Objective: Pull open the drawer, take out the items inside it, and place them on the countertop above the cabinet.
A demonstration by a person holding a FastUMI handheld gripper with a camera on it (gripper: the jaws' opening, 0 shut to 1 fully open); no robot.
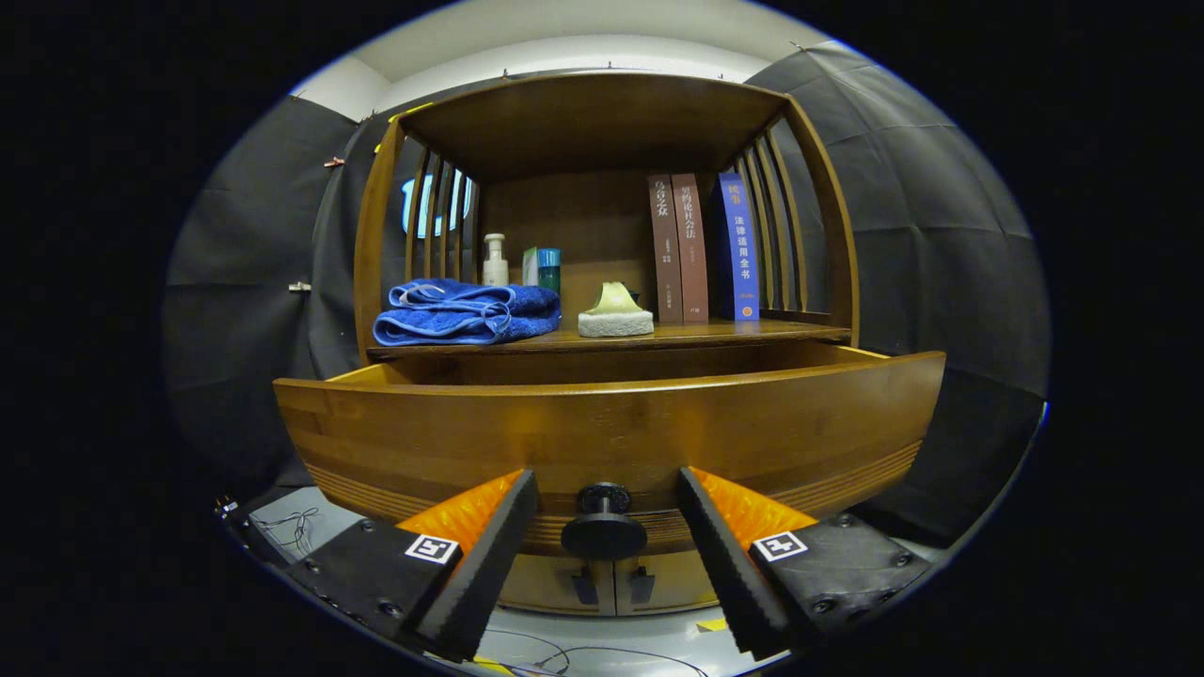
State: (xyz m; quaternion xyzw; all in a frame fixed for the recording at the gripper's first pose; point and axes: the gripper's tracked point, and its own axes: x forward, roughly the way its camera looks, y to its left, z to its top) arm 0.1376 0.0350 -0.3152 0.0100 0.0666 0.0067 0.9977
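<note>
Wooden cabinet drawer [602, 428] pulled open, round black knob [603, 528] between the spread fingers [489, 550] of the gripper [607, 555], untouched, folded blue towel [466, 312] far left on the cabinet top [752, 331], sponge [615, 313] centre, three upright books [701, 249] right

The gripper [607, 512] has two wedge-shaped fingers [489, 555] with ridged, saw-toothed inner faces. Each finger sits on a blocky dark mount [837, 574] fastened with round screws. On top of each mount, near the finger's base, is a small square black-and-white marker tag [432, 549].
</note>
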